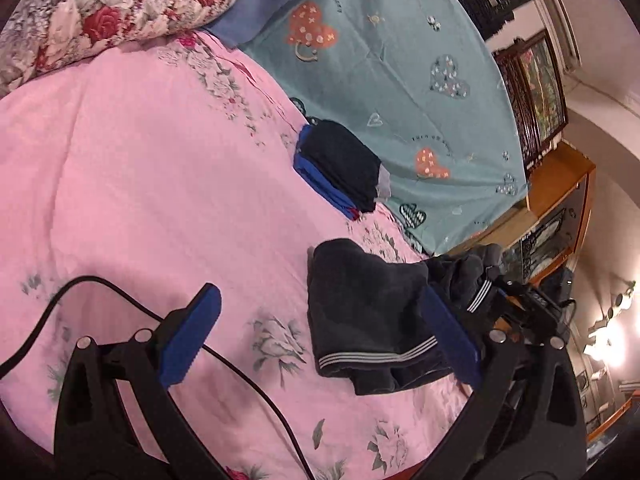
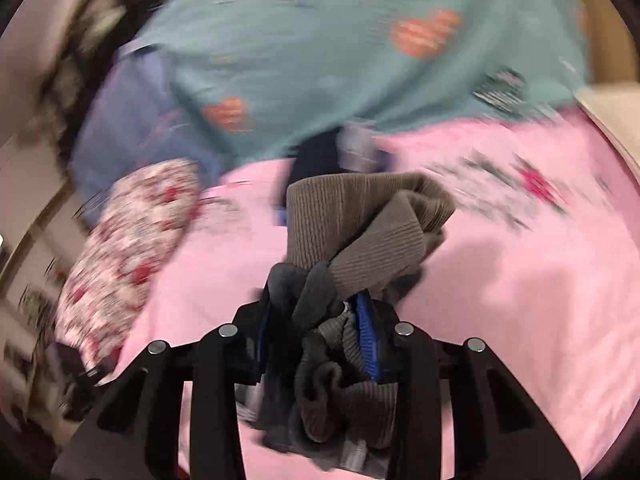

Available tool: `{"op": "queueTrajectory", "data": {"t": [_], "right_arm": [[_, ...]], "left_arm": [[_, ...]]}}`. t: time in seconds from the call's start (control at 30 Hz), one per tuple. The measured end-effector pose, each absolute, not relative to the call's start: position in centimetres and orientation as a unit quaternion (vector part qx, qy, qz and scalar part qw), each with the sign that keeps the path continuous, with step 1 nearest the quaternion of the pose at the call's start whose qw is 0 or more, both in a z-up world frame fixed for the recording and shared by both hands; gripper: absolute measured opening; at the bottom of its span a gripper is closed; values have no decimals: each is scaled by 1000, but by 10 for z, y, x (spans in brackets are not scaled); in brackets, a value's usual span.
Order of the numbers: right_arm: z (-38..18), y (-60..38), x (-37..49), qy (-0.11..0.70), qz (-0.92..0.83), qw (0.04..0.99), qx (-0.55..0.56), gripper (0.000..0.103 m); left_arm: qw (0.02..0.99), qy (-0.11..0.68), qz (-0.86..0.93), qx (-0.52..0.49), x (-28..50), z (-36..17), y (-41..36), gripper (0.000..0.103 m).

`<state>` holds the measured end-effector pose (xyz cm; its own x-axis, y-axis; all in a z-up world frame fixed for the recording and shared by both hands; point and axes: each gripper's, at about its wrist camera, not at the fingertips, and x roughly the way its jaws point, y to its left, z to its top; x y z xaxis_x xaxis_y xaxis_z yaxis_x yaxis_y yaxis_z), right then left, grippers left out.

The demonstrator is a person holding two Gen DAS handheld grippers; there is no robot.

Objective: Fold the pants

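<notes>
Dark grey pants (image 1: pixel 372 320) with white stripes hang bunched over the pink bedspread (image 1: pixel 140 184) at the lower right of the left wrist view. My left gripper (image 1: pixel 320 320) is open, its blue pads wide apart, and holds nothing. My right gripper (image 2: pixel 316 316) is shut on the pants (image 2: pixel 352 232), gripping a bunch of ribbed grey-brown and dark fabric between its blue pads. It shows in the left wrist view (image 1: pixel 504 284) at the pants' far end. The right wrist view is blurred by motion.
A stack of folded dark and blue clothes (image 1: pixel 340 168) lies where the pink bedspread meets a teal sheet (image 1: pixel 400 80). A floral quilt (image 1: pixel 100 8) is rolled at the head. A black cable (image 1: pixel 240 364) crosses the bed. Wooden furniture (image 1: pixel 560 184) stands beyond.
</notes>
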<state>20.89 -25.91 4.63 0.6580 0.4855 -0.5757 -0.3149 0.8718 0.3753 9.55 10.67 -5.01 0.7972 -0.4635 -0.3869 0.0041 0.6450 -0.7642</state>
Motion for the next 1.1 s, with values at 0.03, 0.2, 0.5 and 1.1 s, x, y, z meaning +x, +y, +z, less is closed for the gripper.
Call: {"op": "queueTrajectory", "data": {"t": [0.03, 0.2, 0.5, 1.1], "right_arm": [[55, -232, 207, 344, 255, 897, 113, 38], [79, -88, 201, 326, 399, 853, 80, 36], [26, -191, 178, 356, 244, 894, 118, 78], [-122, -36, 139, 511, 427, 727, 166, 80]], "left_arm": [[860, 279, -124, -409, 92, -50, 117, 101], [865, 255, -68, -427, 67, -38, 158, 101], [892, 218, -48, -393, 35, -13, 179, 101], [876, 253, -8, -410, 11, -40, 187, 101]]}}
